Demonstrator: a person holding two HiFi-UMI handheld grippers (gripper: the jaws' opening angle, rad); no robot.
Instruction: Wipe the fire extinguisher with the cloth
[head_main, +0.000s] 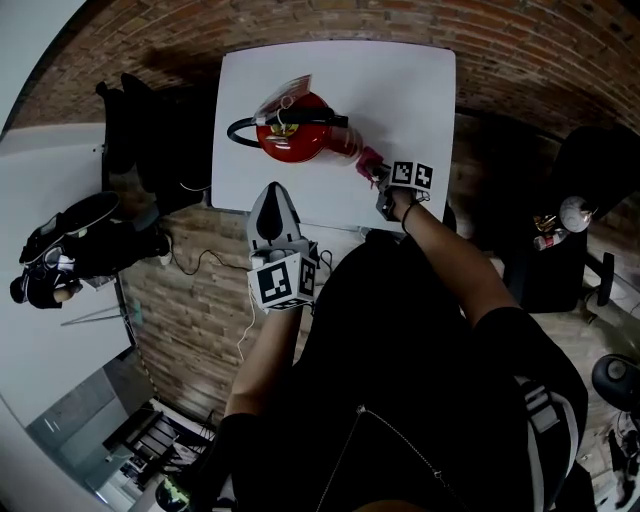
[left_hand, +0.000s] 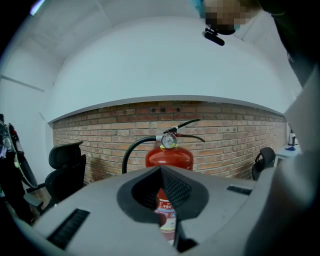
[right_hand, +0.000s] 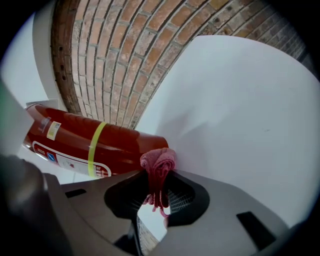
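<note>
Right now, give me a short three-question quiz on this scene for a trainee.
1. Which side holds the cloth? A left, B right, C neither.
2. True or false: the extinguisher lies flat on the table.
3. Fill in: the left gripper has its jaws ____, with nothing between them.
Key: 1 B, the right gripper pinches it against the extinguisher's lower end. 2 false, it stands upright. 3 shut.

Black top (head_main: 400, 350), dark band (head_main: 407, 216) at the right wrist; left hand-held gripper (head_main: 271, 200) and right hand-held gripper (head_main: 374, 177) grey, black-padded, with black-and-white marker cubes (head_main: 283, 282).
</note>
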